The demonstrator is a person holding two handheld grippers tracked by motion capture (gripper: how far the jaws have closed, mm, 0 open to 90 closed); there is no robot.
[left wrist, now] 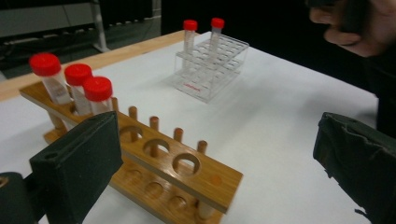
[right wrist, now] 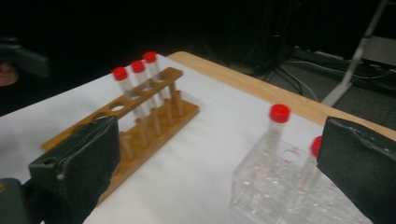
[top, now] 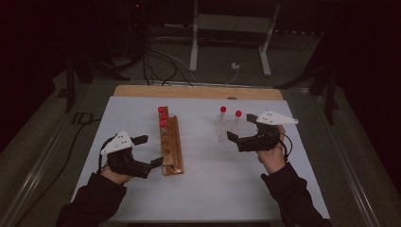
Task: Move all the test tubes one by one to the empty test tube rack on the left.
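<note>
Where the white bench [top: 203, 189] carries the work: wooden test-tube rack [top: 171, 146] left of centre, long axis running away from the near edge, loaded with three red-capped tubes [top: 162, 116] in the far holes; near holes vacant, as seen in the left gripper view. Clear plastic rack [top: 231, 130] right of centre, well apart from the wooden one, holding two red-capped tubes [top: 230, 115] upright at its far side. Same two tubes noted in the left gripper view [left wrist: 201, 29], standing at the rack's far edge; in the right gripper view one upright tube [right wrist: 276, 126] plainly visible, the second partly hidden behind the right-hand pad.

Beyond the bench: wooden strip [top: 198, 91] along the far edge, white metal frame legs [top: 194, 42] and loose cables [top: 161, 66] on the floor. Nothing standing between the two racks.

Left tongs [top: 150, 150] just beside the near end of the wooden rack, spread wide apart, nothing between the pads, nothing clamped; contact with the rack not determinable. Right tongs [top: 241, 127] close against the near side of the clear rack, likewise standing wide apart and empty, no tube gripped.
</note>
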